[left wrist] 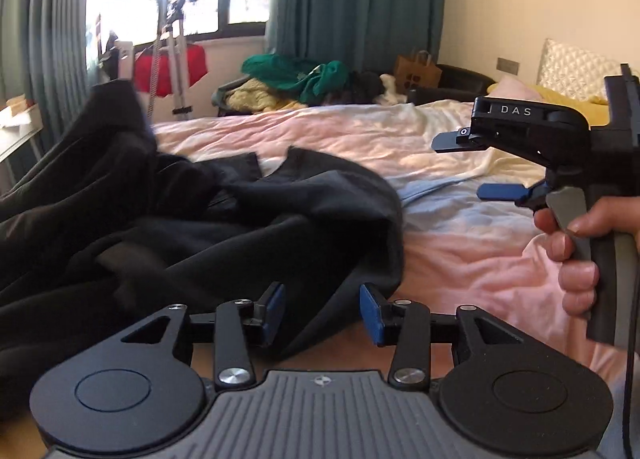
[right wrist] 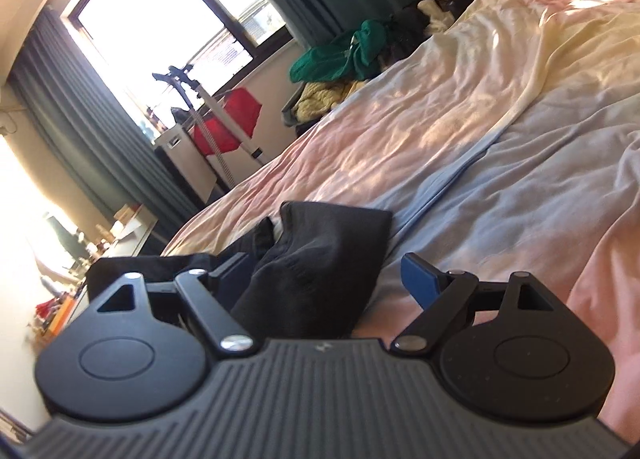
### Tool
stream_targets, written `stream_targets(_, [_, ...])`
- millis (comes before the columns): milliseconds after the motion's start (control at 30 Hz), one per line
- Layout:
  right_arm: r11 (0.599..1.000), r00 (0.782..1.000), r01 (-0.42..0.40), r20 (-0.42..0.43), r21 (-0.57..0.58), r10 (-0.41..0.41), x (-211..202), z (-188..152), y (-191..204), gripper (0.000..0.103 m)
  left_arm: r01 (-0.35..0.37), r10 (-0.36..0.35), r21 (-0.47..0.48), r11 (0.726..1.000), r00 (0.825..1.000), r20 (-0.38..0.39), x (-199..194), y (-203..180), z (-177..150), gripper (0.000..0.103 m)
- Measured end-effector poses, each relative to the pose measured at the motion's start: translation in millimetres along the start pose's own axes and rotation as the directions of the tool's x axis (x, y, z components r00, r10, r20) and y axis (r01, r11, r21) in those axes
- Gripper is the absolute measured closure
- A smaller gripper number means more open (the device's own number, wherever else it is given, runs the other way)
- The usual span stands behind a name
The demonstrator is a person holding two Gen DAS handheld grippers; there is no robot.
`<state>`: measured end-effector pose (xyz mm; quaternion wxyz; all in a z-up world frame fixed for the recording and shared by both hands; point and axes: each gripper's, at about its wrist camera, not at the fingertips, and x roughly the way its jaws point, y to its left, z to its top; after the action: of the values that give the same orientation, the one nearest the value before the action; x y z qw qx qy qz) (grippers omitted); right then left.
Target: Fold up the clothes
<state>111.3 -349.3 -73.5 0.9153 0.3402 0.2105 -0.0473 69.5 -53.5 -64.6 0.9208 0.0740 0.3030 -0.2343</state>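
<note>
— On the bed (left wrist: 460,259), in the left wrist view, where does the black garment (left wrist: 192,227) lie?
— It lies crumpled on the left part, its long side running from the near left toward the middle of the pink duvet. The left gripper (left wrist: 322,309) hovers at its near edge, blue pads apart, nothing between them.
— And the other tool?
— The right gripper (left wrist: 476,165) is held level at the right by a hand (left wrist: 576,255), fingers spread.
— In the right wrist view?
— The camera is tilted. A folded part of the garment (right wrist: 320,271) lies between the wide-apart fingers (right wrist: 420,279), not gripped.
</note>
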Motion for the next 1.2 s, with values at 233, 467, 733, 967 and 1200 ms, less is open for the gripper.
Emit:
stream_targets(233, [0.967,0.995,-0.096,-0.063,-0.234,0.083,29,-11,65,0.019,-0.147,0.147,-0.13,0.981,0.989,-0.012,-51,84,-32,0.054])
stream_targets(467, [0.909,0.992,-0.105,-0.109,-0.402,0.066,73,-18,104,0.019,-0.22,0.222,-0.297,0.929,0.975,-0.029,-59,116,-54,0.054])
stream_targets(733, [0.867,0.977,-0.116,-0.215,-0.484,0.011,130,-30,112,0.02,-0.26,0.259,-0.386,0.885,0.964,-0.056,-46,128,-57,0.051])
stream_targets(967, [0.673,0.972,-0.104,-0.217,-0.733,-0.087,130,-63,131,0.021,-0.278,0.267,-0.411,0.868,0.96,-0.085,-33,131,-54,0.051])
stream_targets(1200, [0.733,0.977,-0.04,-0.181,-0.679,-0.114,125,-50,117,0.077,-0.283,0.28,-0.387,0.877,0.958,-0.066,-30,126,-56,0.051])
